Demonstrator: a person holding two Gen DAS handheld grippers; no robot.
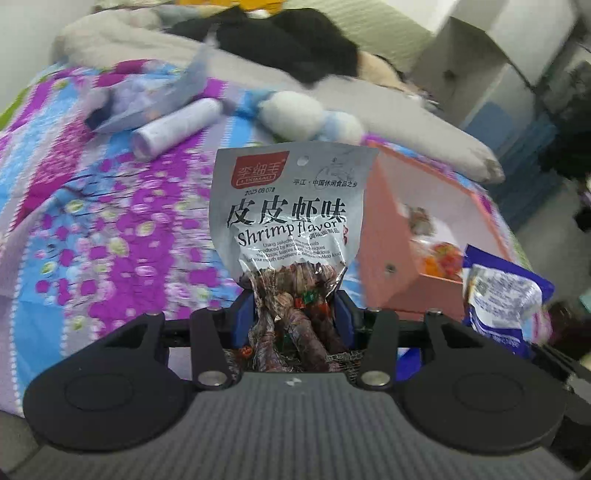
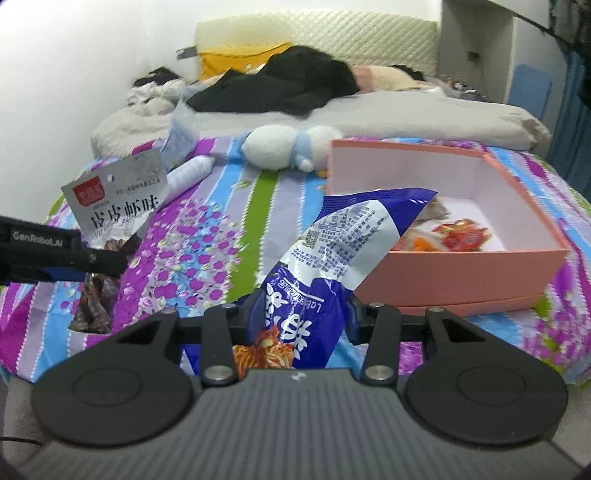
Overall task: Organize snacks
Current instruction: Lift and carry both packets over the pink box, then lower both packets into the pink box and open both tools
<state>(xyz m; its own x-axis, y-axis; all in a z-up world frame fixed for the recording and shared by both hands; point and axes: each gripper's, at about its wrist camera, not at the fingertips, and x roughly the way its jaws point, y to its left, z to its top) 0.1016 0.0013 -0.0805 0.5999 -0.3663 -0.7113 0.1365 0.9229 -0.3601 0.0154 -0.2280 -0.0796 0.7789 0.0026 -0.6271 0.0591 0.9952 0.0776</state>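
Observation:
My left gripper (image 1: 293, 314) is shut on the lower part of a silver shrimp-flavor snack bag (image 1: 291, 210), which stands upright above the bedspread. The same silver shrimp-flavor snack bag (image 2: 118, 199) shows at the left of the right wrist view, with the left gripper (image 2: 92, 260) on it. My right gripper (image 2: 301, 314) is shut on a blue and white snack bag (image 2: 332, 251) that leans up to the right; the blue and white snack bag (image 1: 506, 295) also shows at the right edge of the left view. A pink box (image 2: 461, 273) lies open on the bed right of both bags, with several snack packs (image 2: 458, 232) inside.
Flowered bedspread (image 2: 192, 243) covers the bed. A white and blue plush toy (image 2: 288, 147), a white roll (image 2: 192, 173) and a clear bag (image 2: 181, 136) lie beyond. Grey duvet (image 2: 406, 110), black clothes (image 2: 280, 85) and a headboard (image 2: 317, 33) are behind. A white cabinet (image 2: 476, 44) stands at the right.

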